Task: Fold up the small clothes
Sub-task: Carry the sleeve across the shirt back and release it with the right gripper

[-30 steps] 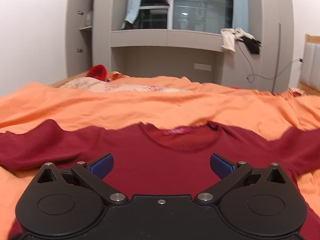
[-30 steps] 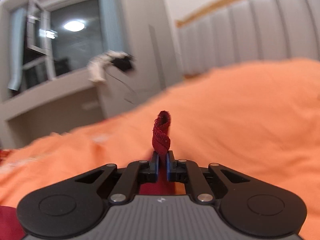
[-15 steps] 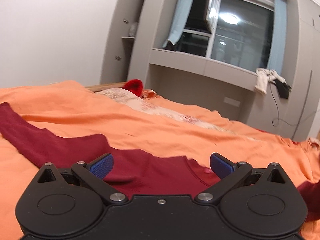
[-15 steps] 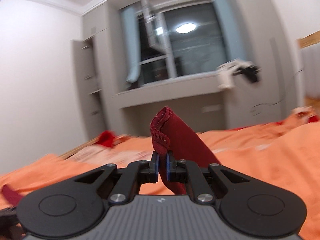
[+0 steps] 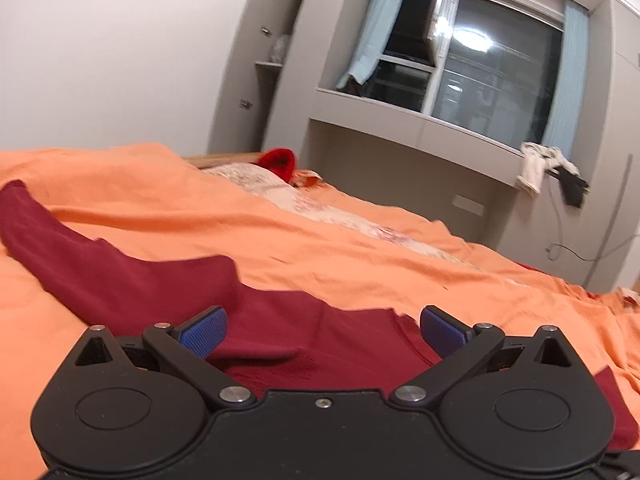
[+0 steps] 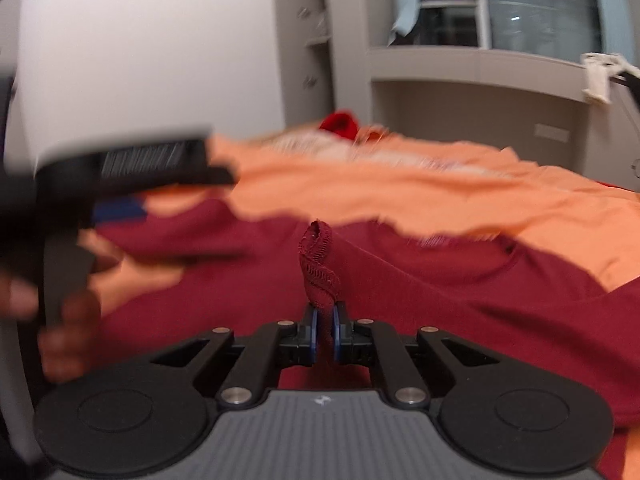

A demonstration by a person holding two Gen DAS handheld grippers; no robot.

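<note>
in the left wrist view, our left gripper [image 5: 322, 330] hangs low over the dark red shirt [image 5: 280, 332] with its blue pads [image 5: 204, 332] spread wide and nothing between them. the shirt lies flat on the orange bedsheet [image 5: 360, 256], one sleeve [image 5: 52, 236] stretched out to the far left. beyond the bed we see a bright red cloth [image 5: 278, 162], a window [image 5: 496, 84] and pale clothes [image 5: 534, 166] draped over a ledge.

in the right wrist view, our right gripper [image 6: 324, 338] is pressed together on a sleeve cuff [image 6: 318, 268] of the shirt [image 6: 460, 296], which stands up twisted just above the pads. the rest of the shirt spreads over the bedsheet [image 6: 440, 196] ahead. at the left edge we make out the left gripper [image 6: 120, 208] and the hand [image 6: 60, 320] holding it, both blurred.
</note>
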